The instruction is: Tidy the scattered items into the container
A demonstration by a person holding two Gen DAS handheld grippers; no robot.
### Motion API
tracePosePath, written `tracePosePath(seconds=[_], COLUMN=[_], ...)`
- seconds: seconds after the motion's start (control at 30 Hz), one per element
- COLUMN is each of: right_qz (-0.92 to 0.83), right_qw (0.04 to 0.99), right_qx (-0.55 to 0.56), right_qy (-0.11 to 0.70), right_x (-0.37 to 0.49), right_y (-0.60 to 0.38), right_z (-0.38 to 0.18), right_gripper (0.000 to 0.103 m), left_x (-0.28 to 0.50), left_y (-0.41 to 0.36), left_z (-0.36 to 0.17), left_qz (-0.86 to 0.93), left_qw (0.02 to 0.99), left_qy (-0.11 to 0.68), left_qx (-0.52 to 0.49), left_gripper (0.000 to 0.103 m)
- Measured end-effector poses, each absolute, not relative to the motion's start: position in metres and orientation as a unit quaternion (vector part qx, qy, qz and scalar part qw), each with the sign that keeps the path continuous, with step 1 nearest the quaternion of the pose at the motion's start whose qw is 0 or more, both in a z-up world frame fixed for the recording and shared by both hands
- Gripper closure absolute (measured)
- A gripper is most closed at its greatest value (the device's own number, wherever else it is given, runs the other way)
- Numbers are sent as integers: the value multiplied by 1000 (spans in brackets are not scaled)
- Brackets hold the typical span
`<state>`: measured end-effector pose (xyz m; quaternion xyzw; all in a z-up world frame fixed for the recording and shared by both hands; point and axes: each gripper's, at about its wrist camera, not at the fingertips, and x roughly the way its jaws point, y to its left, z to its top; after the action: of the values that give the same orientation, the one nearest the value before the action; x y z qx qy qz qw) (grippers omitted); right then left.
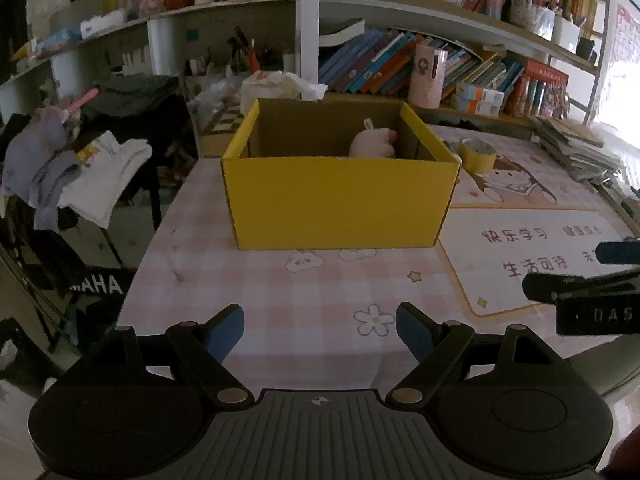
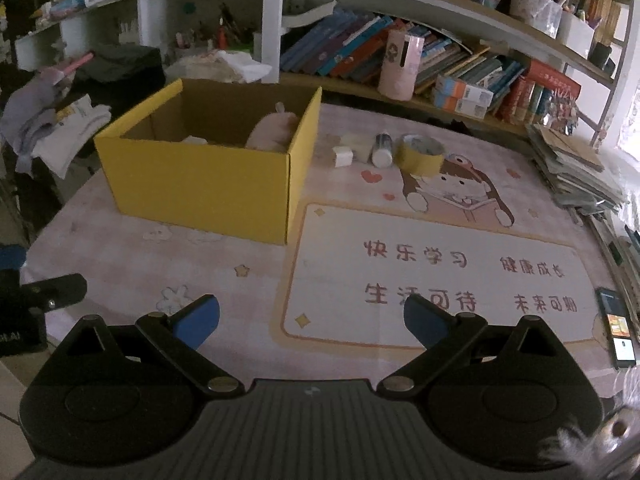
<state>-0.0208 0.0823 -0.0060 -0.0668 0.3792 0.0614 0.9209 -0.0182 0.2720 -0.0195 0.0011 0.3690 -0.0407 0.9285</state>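
The yellow cardboard box (image 2: 208, 176), on the table with a pink plush (image 2: 272, 130) inside, awaits the tape roll (image 2: 422, 156), bottle (image 2: 382, 148) and white blocks (image 2: 344, 156) beside it, so, with left gripper (image 1: 320, 334) and right gripper (image 2: 312, 320) both spread and empty, a reach toward these is judged next.

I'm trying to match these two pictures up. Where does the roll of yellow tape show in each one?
Left wrist view: the roll of yellow tape sits right of centre, just past the far right corner of the yellow box, partly hidden by it.
Right wrist view: the roll of yellow tape lies in full view above centre, right of a white bottle.
Shared landmark: the yellow box, left of the tape in both.
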Motion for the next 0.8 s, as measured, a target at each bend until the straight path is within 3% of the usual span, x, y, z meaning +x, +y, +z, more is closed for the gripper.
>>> tracePosePath(seconds=[0.8], right_qz=[-10], right_qw=[924], right_qx=[-37], right_qy=[381], right_x=[-25], right_y=[13], right_z=[-8], right_gripper=[3], left_x=[8], left_y=[197], left_z=[-23], left_qz=[-127], left_qw=[918], left_qy=[373], left_qx=[33], left_gripper=[18])
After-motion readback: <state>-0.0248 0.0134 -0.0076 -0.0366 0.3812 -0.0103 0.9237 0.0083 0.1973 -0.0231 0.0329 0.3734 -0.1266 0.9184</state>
